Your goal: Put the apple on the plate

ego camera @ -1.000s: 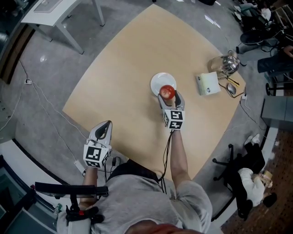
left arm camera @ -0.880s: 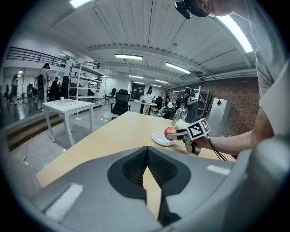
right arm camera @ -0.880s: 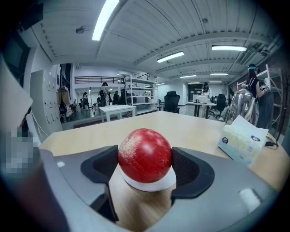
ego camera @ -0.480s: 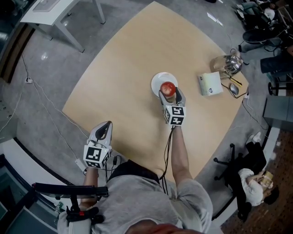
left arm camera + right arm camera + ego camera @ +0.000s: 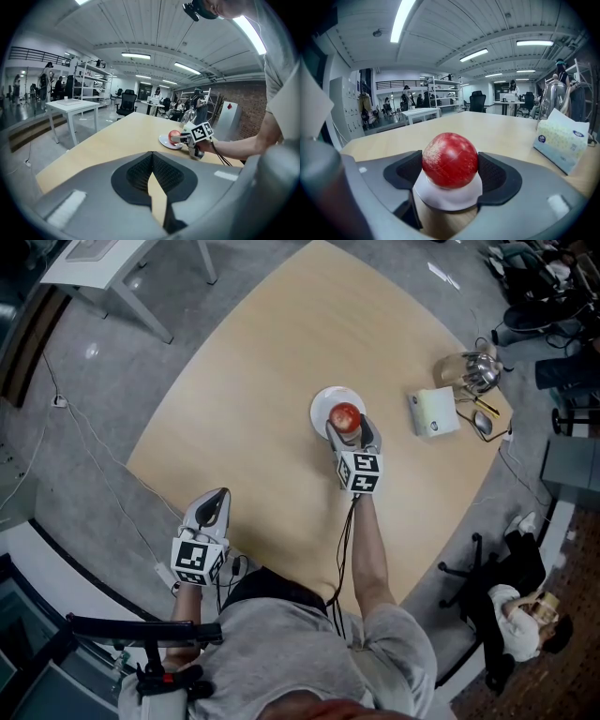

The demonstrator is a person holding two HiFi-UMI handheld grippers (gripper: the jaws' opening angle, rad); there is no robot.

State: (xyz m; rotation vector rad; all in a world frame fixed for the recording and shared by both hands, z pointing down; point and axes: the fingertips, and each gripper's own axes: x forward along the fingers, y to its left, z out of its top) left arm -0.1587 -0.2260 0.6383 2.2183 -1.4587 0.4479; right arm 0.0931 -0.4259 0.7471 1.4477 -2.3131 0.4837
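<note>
One round apple (image 5: 450, 160) over white plate (image 5: 447, 196)

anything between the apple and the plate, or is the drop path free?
Nothing visible. The right tool is shut on the apple directly over the white plate, whose surface below is bare. Whether the apple touches it can't be told. The tissue box sits well off to the side.

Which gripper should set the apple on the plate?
Right. The right gripper holds the apple over the plate; the left gripper sits shut and empty by the table's near edge.
</note>
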